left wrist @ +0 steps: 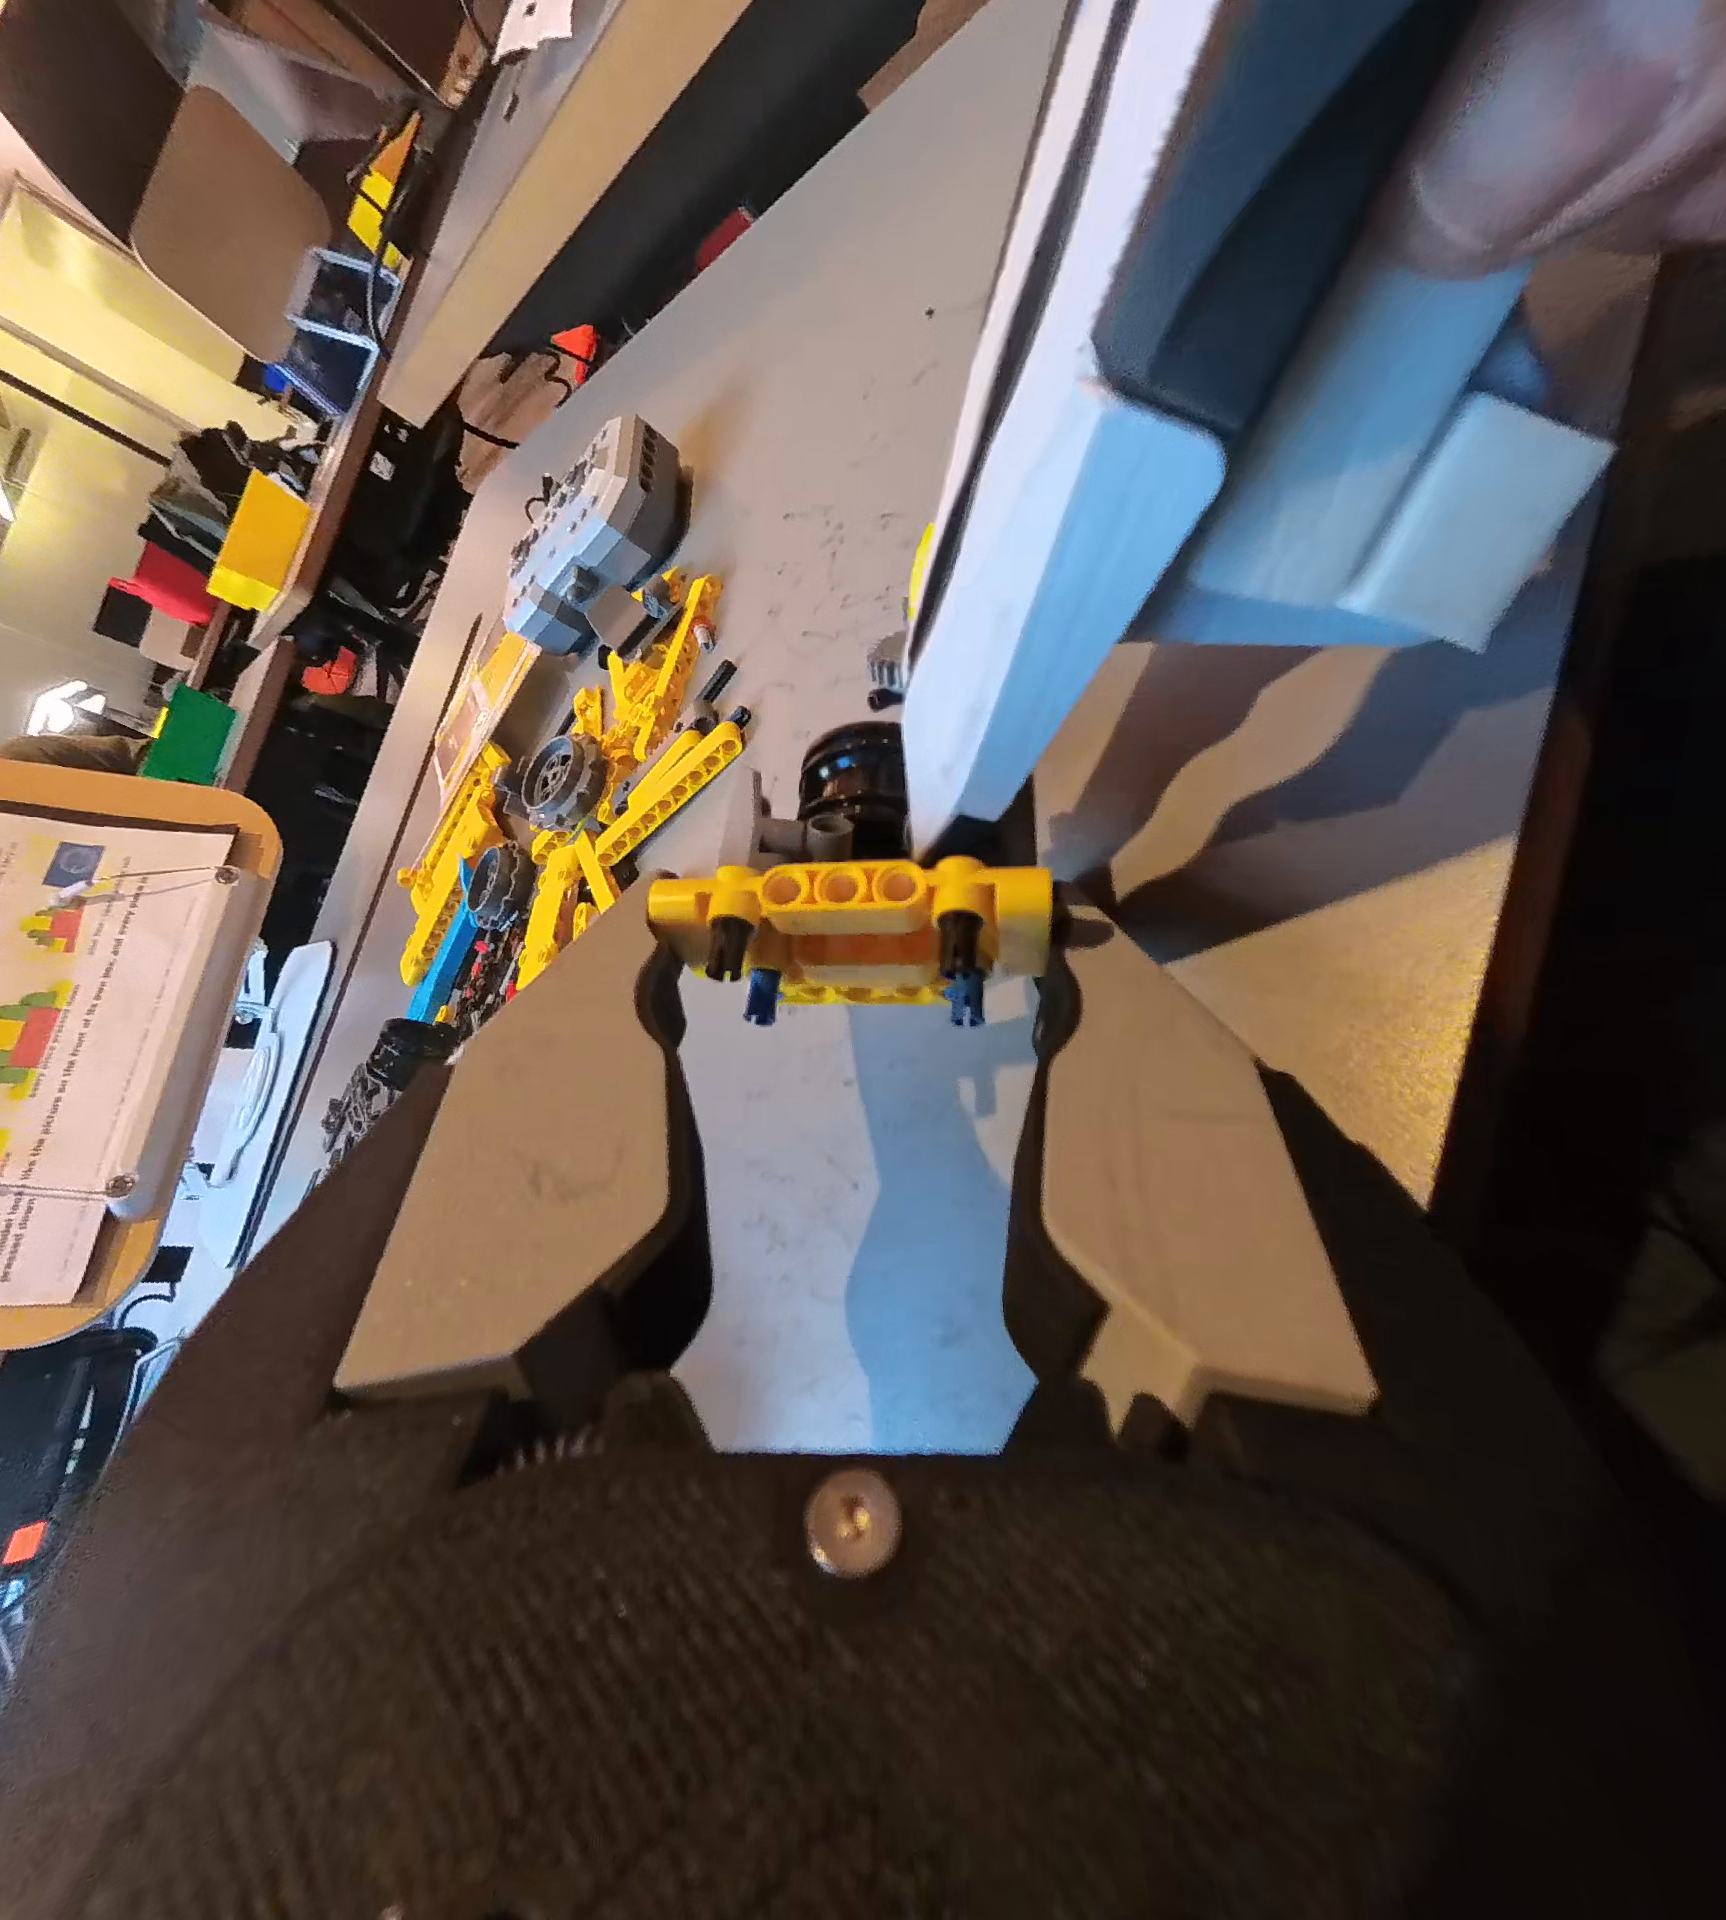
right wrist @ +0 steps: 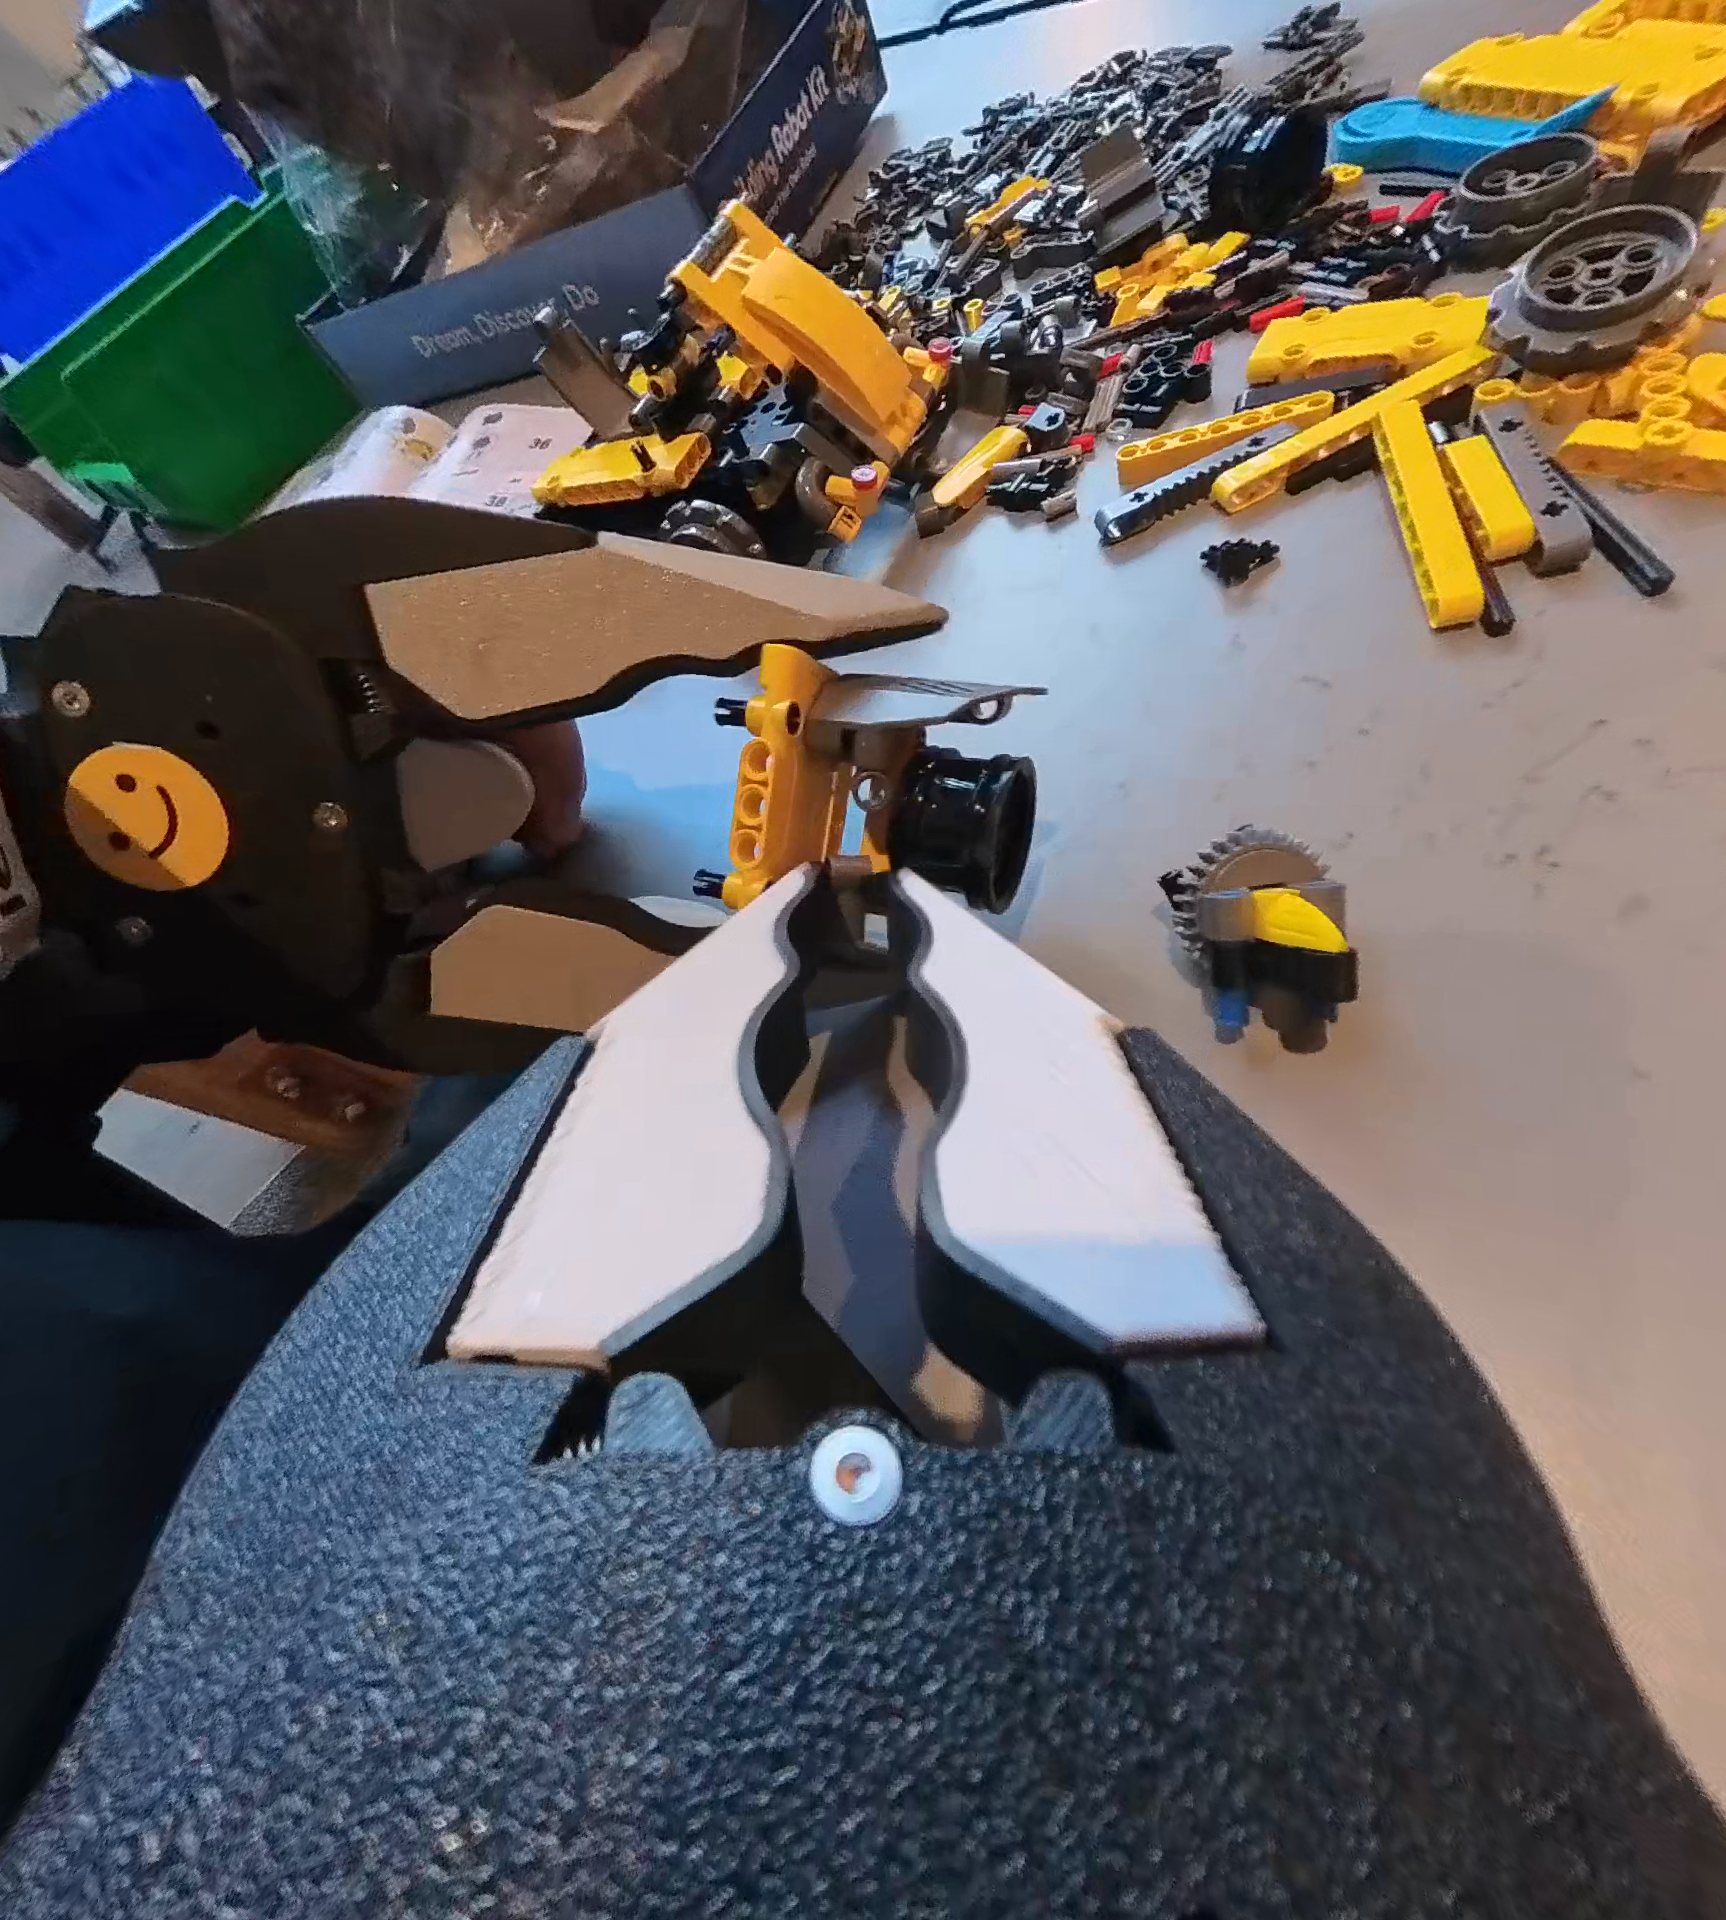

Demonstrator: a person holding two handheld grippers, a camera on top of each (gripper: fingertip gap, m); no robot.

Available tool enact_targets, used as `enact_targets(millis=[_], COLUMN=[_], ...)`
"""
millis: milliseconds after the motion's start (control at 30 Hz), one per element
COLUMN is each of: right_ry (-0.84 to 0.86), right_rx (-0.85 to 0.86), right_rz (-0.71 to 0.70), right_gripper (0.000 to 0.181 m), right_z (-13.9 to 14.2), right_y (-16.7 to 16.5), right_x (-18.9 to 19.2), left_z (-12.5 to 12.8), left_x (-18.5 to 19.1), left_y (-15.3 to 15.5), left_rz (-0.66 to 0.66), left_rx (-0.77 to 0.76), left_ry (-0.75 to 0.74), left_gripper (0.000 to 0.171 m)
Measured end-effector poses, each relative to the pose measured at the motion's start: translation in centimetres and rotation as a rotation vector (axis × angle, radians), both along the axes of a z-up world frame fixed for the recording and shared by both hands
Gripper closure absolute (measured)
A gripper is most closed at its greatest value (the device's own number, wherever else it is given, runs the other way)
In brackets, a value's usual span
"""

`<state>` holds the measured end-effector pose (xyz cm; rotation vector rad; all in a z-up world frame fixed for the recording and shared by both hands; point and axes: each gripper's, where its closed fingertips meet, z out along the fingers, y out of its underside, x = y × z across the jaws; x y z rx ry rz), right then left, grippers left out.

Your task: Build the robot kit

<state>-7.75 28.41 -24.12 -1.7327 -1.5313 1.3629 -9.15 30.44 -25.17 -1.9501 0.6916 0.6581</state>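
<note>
Gripped with the left gripper (left wrist: 854,935): a yellow frame (left wrist: 848,914) studded with black and blue pins, clamped end to end between jaws set about half open, lifted clear of the counter (right wrist: 1461,810). Carried on the frame's far side: a grey bracket (right wrist: 900,717) and a black wheel hub (right wrist: 963,831).

Closed the right gripper (right wrist: 854,883) down to a narrow gap from below, apparently pinching a small grey connector (right wrist: 843,871) at the assembly's underside.

Judged best handled with the left grip kept square on the frame's ends so nothing twisted, and any push from the right sent straight along the connector's axis, lightly, to spare the pins.

Shown only in the right wrist view:
- the side profile of the assembly, with the hub jutting out
- the right jaws' near-shut state
- a loose gear cluster with a yellow curved piece (right wrist: 1254,956) just beside on the counter
- a half-built yellow vehicle (right wrist: 786,384)
- a broad scatter of yellow beams (right wrist: 1410,457) and black pins

Shown only in the left wrist view:
- the frame face-on, three round holes across its middle
- grey motor blocks (left wrist: 599,540) farther back
- a board with a printed sheet (left wrist: 59,1039) at left
</note>
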Motion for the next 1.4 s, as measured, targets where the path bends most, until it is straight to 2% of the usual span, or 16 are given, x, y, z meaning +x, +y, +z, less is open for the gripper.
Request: enact_targets(millis=[100,267,400,433,500,533,633,700,800,1100,1167,1300,1400], right_ry=[0.014,0.017,0.005,-0.025,-0.076,-0.08,-0.065,-0.047,-0.064,-0.037,-0.027,-0.021,-0.047], right_rx=[-0.038,-0.503,-0.719,-0.68,-0.438,-0.332,-0.054,0.059,0.137,0.002,-0.11,-0.463,-0.553], right_rz=[0.042,0.191,0.26,0.243,0.182,0.166,0.08,0.074,0.073,0.08,0.099,0.185,0.228], right_gripper=[0.173,0.174,0.174,0.173,0.175,0.176,0.178,0.179,0.176,0.18,0.18,0.181,0.181], right_z=[0.1,0.7,1.8,1.2,0.0,0.0,0.8,1.3,0.8,0.0,0.0,0.2,0.2], right_y=[-0.2,-0.8,-1.5,-1.4,-0.8,-0.7,0.4,0.1,-0.4,-0.7,-0.8,-1.0,-1.0], right_x=[-0.2,0.3,0.8,0.9,1.0,1.2,1.4,1.5,1.4,0.7,0.7,0.7,0.6], left_z=[-0.1,0.0,1.3,0.9,-0.5,-0.3,-0.3,-0.4,-0.3,-0.4,-0.4,-0.5,-0.6], left_x=[0.0,0.6,1.6,1.7,1.4,1.5,1.3,1.0,1.1,1.4,1.3,1.2,1.2], left_y=[0.0,-0.2,-0.6,-0.7,-0.5,-0.4,-0.4,-0.3,-0.3,-0.4,-0.4,-0.5,-0.6], left_rz=[-0.007,-0.086,-0.189,-0.193,-0.163,-0.162,-0.147,-0.125,-0.129,-0.143,-0.146,-0.154,-0.166], left_rx=[-0.015,-0.037,0.009,-0.019,-0.072,-0.046,-0.04,-0.055,-0.044,-0.047,-0.059,-0.071,-0.084], left_ry=[-0.057,-0.169,-0.26,-0.249,-0.143,-0.096,-0.103,-0.128,-0.107,-0.104,-0.127,-0.149,-0.17], left_gripper=[0.104,0.104,0.104,0.105,0.104,0.104,0.104,0.104,0.104,0.104,0.104,0.104,0.104])
